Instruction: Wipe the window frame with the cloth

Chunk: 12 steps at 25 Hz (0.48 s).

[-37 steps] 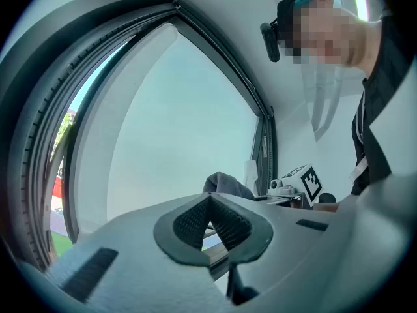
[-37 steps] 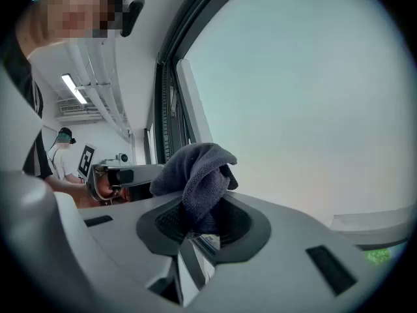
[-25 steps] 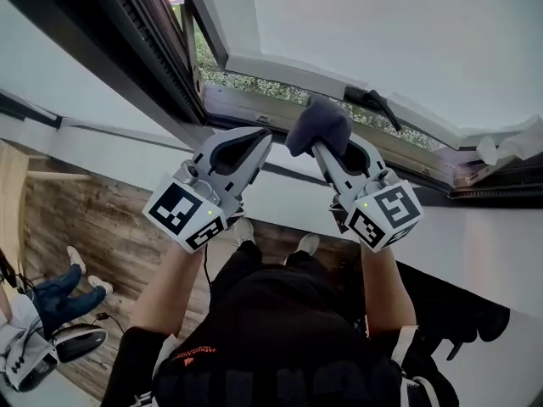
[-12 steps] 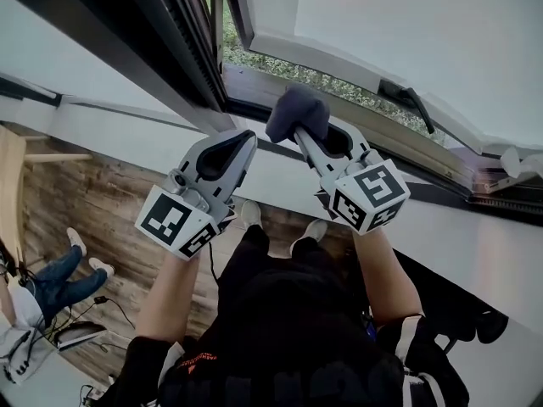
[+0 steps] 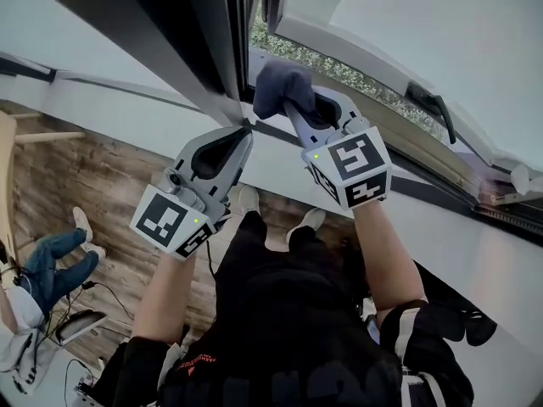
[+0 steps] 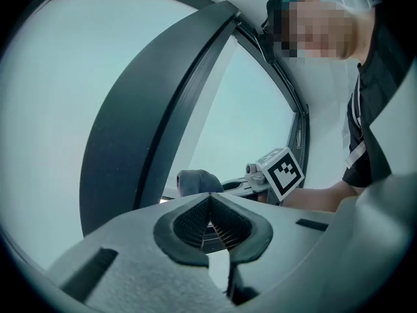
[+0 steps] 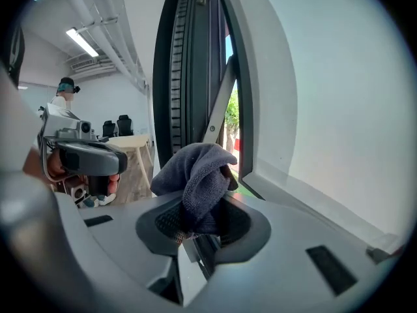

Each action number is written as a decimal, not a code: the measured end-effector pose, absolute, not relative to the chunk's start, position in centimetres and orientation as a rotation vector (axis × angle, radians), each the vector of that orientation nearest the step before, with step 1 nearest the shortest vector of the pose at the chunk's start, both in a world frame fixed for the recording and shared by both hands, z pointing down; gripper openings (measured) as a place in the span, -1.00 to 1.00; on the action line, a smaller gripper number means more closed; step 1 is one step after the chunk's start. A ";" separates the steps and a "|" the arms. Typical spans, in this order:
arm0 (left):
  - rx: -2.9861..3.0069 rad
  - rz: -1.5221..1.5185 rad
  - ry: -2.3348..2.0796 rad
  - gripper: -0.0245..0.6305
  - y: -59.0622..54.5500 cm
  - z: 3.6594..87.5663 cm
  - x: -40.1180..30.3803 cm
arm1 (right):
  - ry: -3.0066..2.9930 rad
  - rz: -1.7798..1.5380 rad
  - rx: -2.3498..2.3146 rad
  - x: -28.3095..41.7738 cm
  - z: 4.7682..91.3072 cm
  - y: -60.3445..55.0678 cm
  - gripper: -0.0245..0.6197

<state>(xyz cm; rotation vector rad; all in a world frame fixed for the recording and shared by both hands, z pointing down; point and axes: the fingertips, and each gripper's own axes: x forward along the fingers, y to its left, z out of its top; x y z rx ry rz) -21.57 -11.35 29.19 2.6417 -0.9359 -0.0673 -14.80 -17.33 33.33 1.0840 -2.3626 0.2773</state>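
My right gripper is shut on a bunched dark blue-grey cloth, held up close to the dark upright window frame. In the right gripper view the cloth bulges out of the jaws just before the frame's dark channel. The open white sash lies to the right, its black handle on the lower rail. My left gripper hovers lower left with its tips at the frame's base, jaws together and holding nothing; in the left gripper view it points at the dark frame and the cloth.
A white sill runs across below the window. Greenery shows through the opening. A crumpled white rag lies at the sill's right end. Far below are a wooden floor and another person's legs.
Both grippers have moved left and up towards the dark upright frame. The cloth, earlier before the lower sash rail, now sits right beside the frame's corner.
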 end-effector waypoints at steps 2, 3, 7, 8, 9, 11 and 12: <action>2.629 -0.070 -0.938 -0.86 -11.4 29.7 -22.1 | -2.336 0.269 1.060 -15.5 34.1 -18.0 -0.67; 2.623 -0.070 -0.938 -0.86 -11.5 30.0 -22.3 | -2.322 0.266 1.050 -15.8 34.5 -18.3 -0.67; 2.608 -0.068 -0.943 -0.86 -11.6 30.7 -22.9 | -2.268 0.265 1.015 -16.6 35.9 -19.1 -0.67; 2.605 -0.068 -0.946 -0.86 -11.7 30.9 -23.0 | -2.251 0.265 1.007 -16.6 36.3 -19.2 -0.67; 2.602 -0.068 -0.948 -0.86 -11.7 31.0 -23.1 | -2.231 0.269 1.000 -16.5 36.8 -19.1 -0.67; 2.599 -0.069 -0.947 -0.86 -11.9 31.3 -23.3 | -2.203 0.269 0.987 -16.5 37.5 -19.2 -0.67; 2.597 -0.070 -0.946 -0.86 -11.9 31.4 -23.4 | -2.203 0.257 0.981 -16.8 37.5 -19.3 -0.67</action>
